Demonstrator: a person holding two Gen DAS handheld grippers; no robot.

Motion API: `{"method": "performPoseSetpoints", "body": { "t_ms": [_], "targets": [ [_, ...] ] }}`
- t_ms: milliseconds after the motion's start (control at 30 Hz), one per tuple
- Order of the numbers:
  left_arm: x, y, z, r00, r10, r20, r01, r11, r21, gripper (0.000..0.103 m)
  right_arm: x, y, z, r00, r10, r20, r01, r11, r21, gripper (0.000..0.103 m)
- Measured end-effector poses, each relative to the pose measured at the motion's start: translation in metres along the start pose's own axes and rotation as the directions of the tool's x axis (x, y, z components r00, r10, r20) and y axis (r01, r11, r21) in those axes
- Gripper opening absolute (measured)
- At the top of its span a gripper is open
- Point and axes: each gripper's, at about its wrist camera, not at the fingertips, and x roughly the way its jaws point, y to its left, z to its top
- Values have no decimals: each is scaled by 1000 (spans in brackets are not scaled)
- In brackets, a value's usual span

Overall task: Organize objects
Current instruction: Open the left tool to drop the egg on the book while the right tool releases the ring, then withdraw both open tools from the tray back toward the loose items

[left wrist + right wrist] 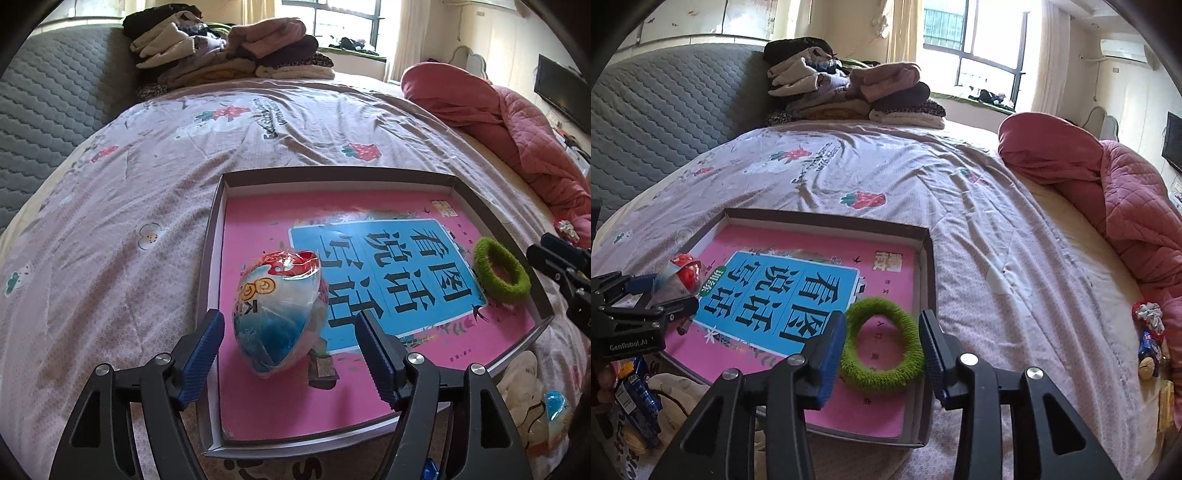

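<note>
Green fuzzy ring (882,347), pink-and-blue book (369,280), strawberry-print bedspread (147,166).

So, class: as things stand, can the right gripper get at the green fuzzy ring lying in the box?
Probably yes. The right gripper is open with its fingers on either side of the green fuzzy ring, which lies on the pink book in the box. Nothing sits between them.

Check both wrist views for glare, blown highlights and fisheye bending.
Left wrist view: a glare spot on the wrapped snack, and the box rim bows strongly. Right wrist view: the window is blown out white, the bed edge curves, and the green ring stays sharp.
</note>
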Motion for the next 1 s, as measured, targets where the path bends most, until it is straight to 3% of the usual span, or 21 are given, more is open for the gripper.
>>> {"method": "performPoseSetpoints", "body": {
  "t_ms": [433,1000],
  "targets": [
    [-25,5,7,998,-3,64,4,1000,-21,75,-23,1,6,998,11,61,-11,1000,1,41],
    [-91,-4,0,988,1,157,4,1000,-29,76,-62,15,8,988,56,145,-53,998,-26,46]
  ]
}}
